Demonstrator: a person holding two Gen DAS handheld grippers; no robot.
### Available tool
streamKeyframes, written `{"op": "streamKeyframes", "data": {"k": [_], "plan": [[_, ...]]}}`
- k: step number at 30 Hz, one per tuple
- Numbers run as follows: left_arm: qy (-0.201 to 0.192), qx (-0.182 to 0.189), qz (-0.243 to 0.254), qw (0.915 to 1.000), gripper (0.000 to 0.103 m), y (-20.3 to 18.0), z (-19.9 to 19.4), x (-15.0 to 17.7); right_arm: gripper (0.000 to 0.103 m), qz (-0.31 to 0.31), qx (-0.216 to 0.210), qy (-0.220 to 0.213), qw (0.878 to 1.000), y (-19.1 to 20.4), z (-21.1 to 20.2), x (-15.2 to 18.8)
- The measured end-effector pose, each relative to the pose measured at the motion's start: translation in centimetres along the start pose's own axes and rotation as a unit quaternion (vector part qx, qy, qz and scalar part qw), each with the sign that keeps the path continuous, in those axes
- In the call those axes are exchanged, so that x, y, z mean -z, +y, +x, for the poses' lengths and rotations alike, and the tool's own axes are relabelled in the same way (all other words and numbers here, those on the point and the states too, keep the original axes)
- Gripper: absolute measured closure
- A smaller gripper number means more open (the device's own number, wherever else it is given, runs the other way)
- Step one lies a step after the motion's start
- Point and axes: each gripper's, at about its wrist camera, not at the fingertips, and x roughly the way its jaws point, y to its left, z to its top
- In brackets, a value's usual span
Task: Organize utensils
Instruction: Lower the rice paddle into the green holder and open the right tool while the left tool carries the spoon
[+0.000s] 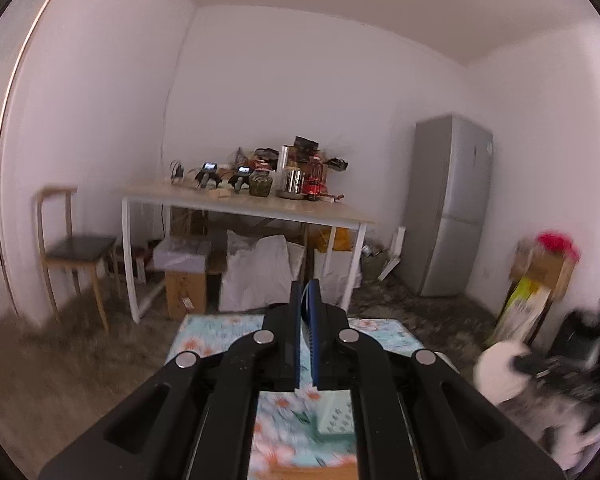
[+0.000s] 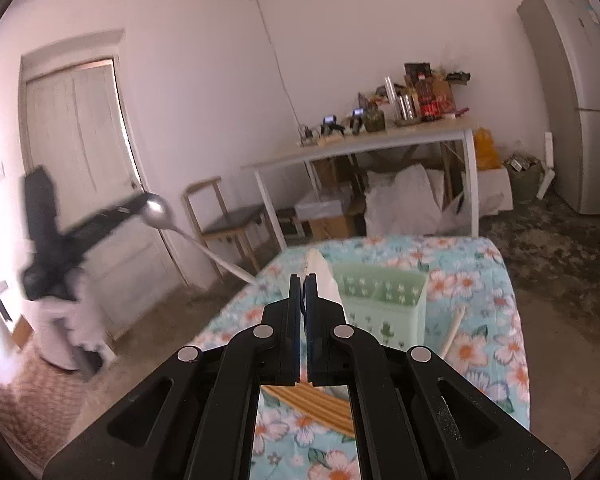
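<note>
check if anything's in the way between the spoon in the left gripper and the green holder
Nothing visible blocks it. The spoon hangs in the left gripper beyond the flowered cloth's left edge. Only bare cloth and a white utensil at the green holder's left edge lie between.

Left gripper [image 1: 307, 294]: jaws closed, pointing slightly below level; in the right wrist view it is blurred and pinches a spoon [image 2: 158, 209] by the bowl. Right gripper [image 2: 303, 282]: jaws pressed together, empty, tilted slightly downward.
</note>
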Motion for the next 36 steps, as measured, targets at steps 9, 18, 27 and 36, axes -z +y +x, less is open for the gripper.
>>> {"op": "streamKeyframes", "data": {"k": [9, 18, 27, 36], "plan": [[0.037, -0.026, 0.128, 0.9907, 0.1, -5.3, 9.7, -0.4, 0.103, 0.016, -0.062, -0.053, 0.996, -2.5, -1.7, -3.9], [0.165, -0.029, 0.157, 0.9733, 0.098, -6.6, 17.6, 3.8, 0.103, 0.03, -0.082, -0.084, 0.993, -4.9, 0.2, -5.9], [0.174, 0.039, 0.037, 0.9833, 0.062, -4.3, 17.5, 4.3, 0.103, 0.045, -0.077, -0.059, 0.994, -6.9, 4.1, -5.5], [0.141, 0.057, -0.027, 0.988, 0.056, -1.8, 12.9, 3.9, 0.098, 0.017, -0.053, -0.008, 0.998, -6.6, 7.5, -3.3]]}}
